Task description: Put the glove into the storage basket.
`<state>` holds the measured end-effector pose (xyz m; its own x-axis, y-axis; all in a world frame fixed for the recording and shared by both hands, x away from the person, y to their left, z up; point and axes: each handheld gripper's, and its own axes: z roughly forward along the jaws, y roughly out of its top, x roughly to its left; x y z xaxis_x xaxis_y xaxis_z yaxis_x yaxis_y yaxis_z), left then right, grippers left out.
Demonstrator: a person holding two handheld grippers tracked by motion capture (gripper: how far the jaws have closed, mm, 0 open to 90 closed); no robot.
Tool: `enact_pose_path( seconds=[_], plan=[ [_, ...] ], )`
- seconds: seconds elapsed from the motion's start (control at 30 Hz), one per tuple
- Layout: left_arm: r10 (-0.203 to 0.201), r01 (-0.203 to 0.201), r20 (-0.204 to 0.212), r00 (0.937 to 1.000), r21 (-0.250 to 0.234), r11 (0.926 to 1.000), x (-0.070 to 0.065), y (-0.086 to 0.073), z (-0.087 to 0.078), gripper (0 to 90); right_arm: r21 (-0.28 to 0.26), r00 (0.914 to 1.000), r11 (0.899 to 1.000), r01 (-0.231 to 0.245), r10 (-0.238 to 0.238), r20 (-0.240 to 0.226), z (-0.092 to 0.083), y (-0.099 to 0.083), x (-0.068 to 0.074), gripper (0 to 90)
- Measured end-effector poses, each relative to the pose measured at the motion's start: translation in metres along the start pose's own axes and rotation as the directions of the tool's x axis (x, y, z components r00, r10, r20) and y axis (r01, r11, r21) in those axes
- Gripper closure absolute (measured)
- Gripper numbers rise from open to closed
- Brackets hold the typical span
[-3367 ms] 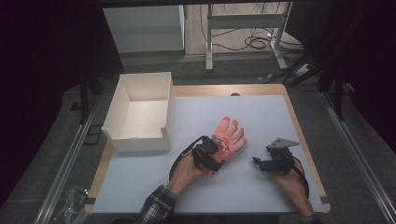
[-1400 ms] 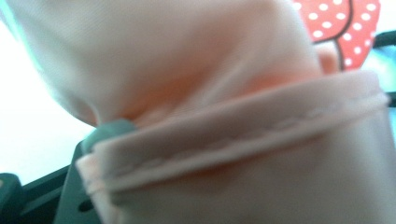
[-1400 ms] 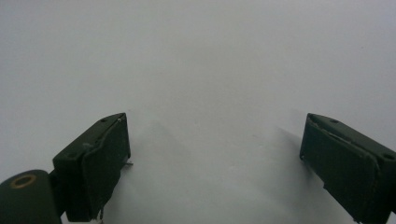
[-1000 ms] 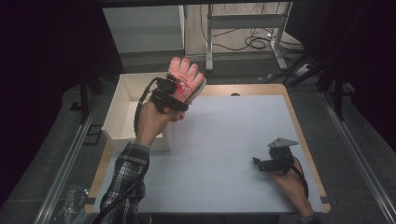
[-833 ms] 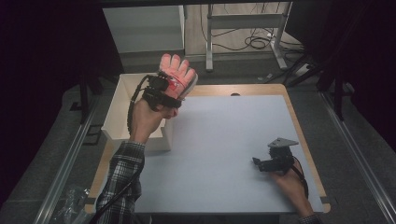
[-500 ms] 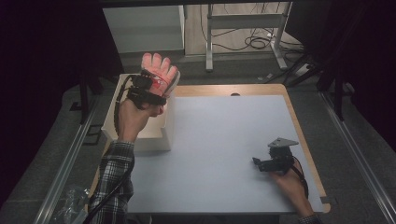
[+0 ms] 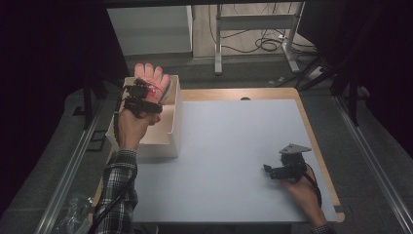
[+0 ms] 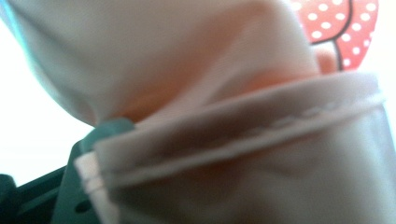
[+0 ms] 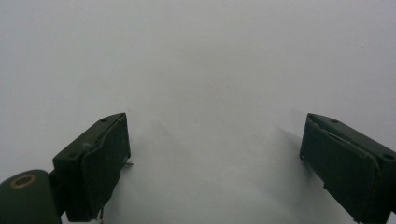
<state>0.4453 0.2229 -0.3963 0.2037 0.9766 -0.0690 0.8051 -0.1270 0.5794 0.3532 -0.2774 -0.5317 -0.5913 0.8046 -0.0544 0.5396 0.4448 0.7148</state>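
Pinching pink glove [image 7: 155,84], left gripper [image 7: 144,96] above box [image 7: 174,127]

Only the white box [image 7: 171,127] interrupts the otherwise open table [image 7: 234,146].

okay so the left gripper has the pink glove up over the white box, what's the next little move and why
Probably lower the left gripper a little into the white box, then open it. The pink glove is pinched at its cuff and held above the box's open top, so letting go from up here could leave it draped over the wall. The right gripper sits open on the table.
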Motion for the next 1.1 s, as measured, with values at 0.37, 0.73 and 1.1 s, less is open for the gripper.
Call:
enact_pose_path(
  seconds=[0.37,0.73,1.1],
  plan=[
    [0.000,0.001,-0.019,0.9998,0.044,0.9990,-0.004,-0.011,0.050,36.0,0.000,1.0000,1.000,0.000,0.000,0.000,0.000,0.000,0.000,8.6],
    [-0.001,0.008,-0.052,0.9986,0.129,0.9916,-0.007,-0.012,0.079,34.5,0.000,1.0000,1.000,0.000,0.000,0.000,0.000,0.000,0.000,8.6],
    [-0.014,0.021,-0.025,0.9996,0.290,0.9567,-0.010,-0.010,0.102,28.7,-0.001,1.0000,1.000,0.000,0.000,0.000,0.000,0.000,0.000,8.6]
  ],
)
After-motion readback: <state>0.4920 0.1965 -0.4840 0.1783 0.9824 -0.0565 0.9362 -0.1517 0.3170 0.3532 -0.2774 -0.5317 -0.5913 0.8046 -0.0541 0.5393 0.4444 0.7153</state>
